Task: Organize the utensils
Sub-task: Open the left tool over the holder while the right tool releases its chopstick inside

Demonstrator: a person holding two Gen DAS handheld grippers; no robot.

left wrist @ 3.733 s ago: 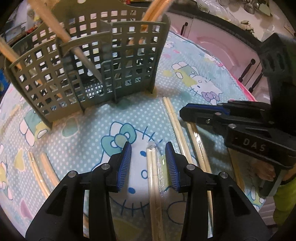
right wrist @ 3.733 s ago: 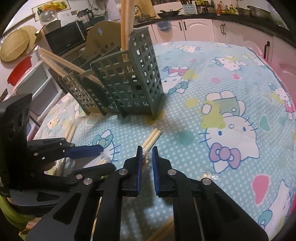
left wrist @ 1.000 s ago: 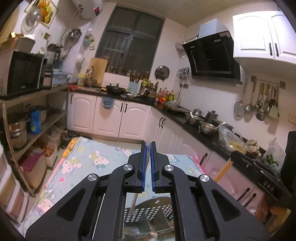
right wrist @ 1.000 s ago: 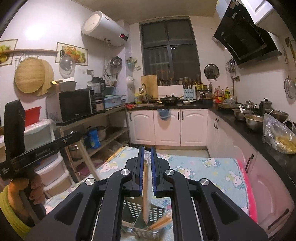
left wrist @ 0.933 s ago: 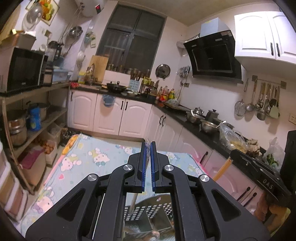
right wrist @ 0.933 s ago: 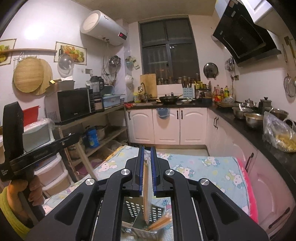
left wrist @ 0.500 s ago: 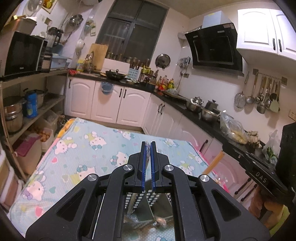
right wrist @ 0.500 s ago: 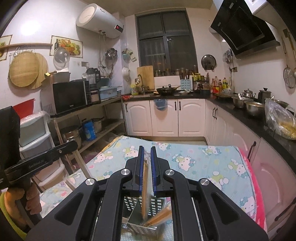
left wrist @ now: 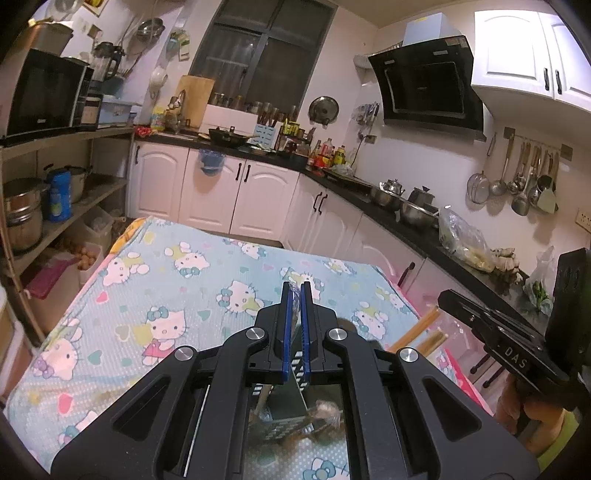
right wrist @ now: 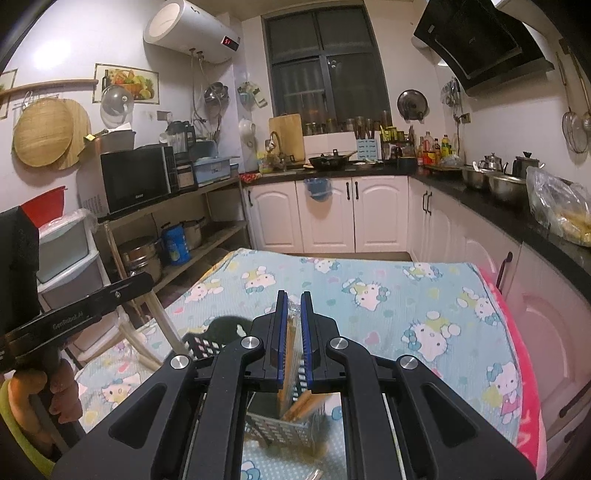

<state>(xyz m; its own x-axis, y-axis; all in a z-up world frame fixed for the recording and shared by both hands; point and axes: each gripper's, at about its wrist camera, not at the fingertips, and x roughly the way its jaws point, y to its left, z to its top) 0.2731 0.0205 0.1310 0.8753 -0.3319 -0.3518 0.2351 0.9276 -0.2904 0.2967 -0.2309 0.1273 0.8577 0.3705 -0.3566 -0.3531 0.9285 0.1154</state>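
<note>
Pinching chopsticks (right wrist: 291,334), right claw (right wrist: 291,317) above seemingly slotted holder (right wrist: 280,424).

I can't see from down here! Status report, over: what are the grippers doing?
Left gripper shut on wrapped chopsticks. Right gripper shut on chopsticks, above the utensil basket. Nothing visibly blocking the basket. Over.

White cabinets (right wrist: 325,214) under a black countertop (right wrist: 491,206) (dark window (right wrist: 325,74) behind), water heater (right wrist: 192,31) overhead.
</note>
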